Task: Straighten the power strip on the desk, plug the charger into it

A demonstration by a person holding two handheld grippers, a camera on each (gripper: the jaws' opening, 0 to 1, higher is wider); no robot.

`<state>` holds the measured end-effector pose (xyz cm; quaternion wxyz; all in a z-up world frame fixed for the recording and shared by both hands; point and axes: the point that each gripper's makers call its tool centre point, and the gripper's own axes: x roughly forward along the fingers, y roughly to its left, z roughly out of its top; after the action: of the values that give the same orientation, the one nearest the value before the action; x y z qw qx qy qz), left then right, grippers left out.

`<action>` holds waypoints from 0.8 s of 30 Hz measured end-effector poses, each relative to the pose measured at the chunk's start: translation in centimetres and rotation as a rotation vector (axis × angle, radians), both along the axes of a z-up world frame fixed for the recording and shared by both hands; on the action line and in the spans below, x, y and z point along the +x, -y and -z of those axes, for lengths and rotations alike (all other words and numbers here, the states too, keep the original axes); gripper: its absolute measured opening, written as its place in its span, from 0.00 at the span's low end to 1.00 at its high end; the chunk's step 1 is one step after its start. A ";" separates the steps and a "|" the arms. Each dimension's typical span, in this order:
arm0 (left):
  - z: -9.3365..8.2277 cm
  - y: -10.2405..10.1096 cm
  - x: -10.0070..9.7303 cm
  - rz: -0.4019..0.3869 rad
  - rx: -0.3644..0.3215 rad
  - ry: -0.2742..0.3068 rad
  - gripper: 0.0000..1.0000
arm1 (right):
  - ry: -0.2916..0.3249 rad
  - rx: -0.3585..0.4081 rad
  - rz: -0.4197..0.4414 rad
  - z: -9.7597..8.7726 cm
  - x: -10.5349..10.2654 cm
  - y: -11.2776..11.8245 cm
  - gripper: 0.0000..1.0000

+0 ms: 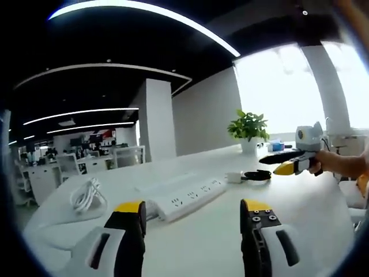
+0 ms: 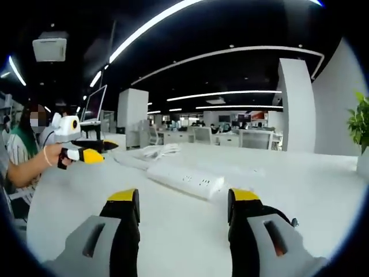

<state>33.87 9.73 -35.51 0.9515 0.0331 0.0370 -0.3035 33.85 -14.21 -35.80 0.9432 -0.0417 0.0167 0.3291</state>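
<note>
Both jaw pairs are standing wide apart and holding nothing: I am keeping the left gripper (image 1: 194, 214) and right gripper (image 2: 183, 204) just short of the power strip (image 1: 188, 197), which is lying askew across the white desk (image 1: 300, 213). Its coiled cable (image 1: 87, 195) is resting beside it; the charger (image 1: 234, 177) is sitting apart near a black dish (image 1: 257, 174). Straightening and plugging are both remaining, I judge.
</note>
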 end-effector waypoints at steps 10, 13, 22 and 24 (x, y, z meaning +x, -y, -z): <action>1.2 -0.3 -1.4 -0.011 -0.009 0.000 0.63 | -0.010 0.022 0.040 0.7 -1.8 2.9 0.57; 1.5 -0.4 -2.0 -0.010 -0.009 -0.006 0.63 | -0.014 0.027 0.046 0.9 -2.3 3.6 0.56; 2.4 -0.6 -3.6 -0.007 -0.012 -0.016 0.62 | -0.023 0.059 0.053 0.9 -3.6 5.0 0.53; 2.7 -0.6 -3.7 -0.006 -0.007 -0.027 0.62 | -0.023 0.062 0.055 0.8 -3.9 5.2 0.52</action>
<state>30.13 10.33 -38.20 0.9520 0.0254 0.0490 -0.3010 29.99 -19.44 -36.65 0.9526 -0.0083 0.0186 0.3037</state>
